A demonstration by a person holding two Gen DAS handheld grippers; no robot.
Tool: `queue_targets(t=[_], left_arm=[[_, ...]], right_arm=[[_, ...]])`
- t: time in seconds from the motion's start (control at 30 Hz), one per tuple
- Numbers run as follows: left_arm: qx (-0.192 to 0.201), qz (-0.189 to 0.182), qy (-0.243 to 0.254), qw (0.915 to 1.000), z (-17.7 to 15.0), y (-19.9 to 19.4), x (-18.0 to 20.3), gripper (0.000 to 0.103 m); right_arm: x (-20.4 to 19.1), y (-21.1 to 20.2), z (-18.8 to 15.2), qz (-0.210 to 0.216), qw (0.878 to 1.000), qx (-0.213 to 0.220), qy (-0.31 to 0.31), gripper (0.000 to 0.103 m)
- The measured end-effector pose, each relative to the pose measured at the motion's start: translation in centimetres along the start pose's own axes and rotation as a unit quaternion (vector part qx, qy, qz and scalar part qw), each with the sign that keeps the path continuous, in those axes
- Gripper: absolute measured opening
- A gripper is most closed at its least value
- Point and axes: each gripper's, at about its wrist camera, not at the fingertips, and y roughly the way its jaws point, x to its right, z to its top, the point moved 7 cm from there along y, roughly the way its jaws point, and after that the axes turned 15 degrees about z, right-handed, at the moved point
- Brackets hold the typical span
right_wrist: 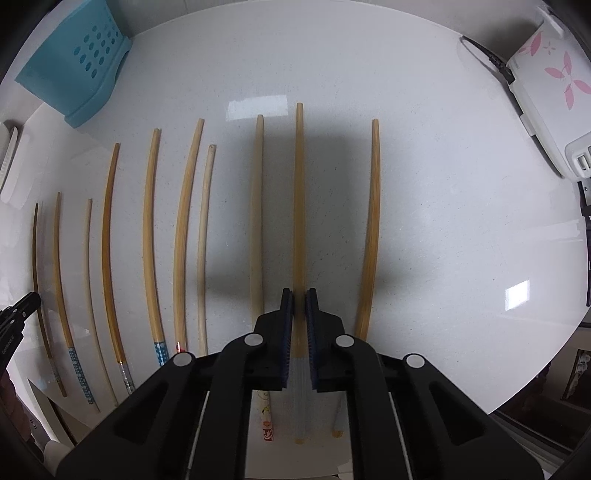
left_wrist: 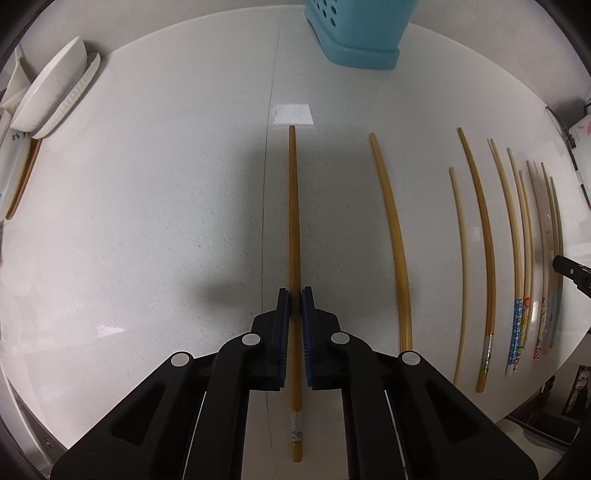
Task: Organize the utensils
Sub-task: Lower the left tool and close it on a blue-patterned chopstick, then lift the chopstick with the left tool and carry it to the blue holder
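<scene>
Several chopsticks lie side by side on a white counter [left_wrist: 147,221]. My left gripper [left_wrist: 295,295] is shut on a brown chopstick [left_wrist: 293,206] that has a green band near its butt end. It is the leftmost of the row. My right gripper [right_wrist: 299,295] is shut on a tan chopstick [right_wrist: 299,184] with a pale grey handle end. A plain chopstick [right_wrist: 371,229] lies to its right and another [right_wrist: 256,206] to its left. The right gripper's tip [left_wrist: 570,271] shows at the left wrist view's right edge.
A blue perforated basket [left_wrist: 354,33] stands at the back; it also shows in the right wrist view [right_wrist: 74,66]. White bowls and plates [left_wrist: 51,96] are stacked at far left. A white appliance with pink flowers [right_wrist: 550,85] sits at far right. The counter's front edge is near.
</scene>
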Motion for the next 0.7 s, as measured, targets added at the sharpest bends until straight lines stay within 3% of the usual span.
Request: queue_targets(t=[0.37, 0.7], left_arm=[[0.064, -0.015, -0.038, 0.9972, 1.6, -3.6, -1.7, 0.006], [0.116, -0.025, -0.041, 0.9921, 4.4, -7.9, -1.8, 0.006]], right_arm=[[-2.2, -4.4, 1.0, 0.007, 0.997, 0.072, -0.023, 0.007], [-4.6, -9.4, 4.0, 0.013, 0.986, 0.160, -0.050, 0.007]])
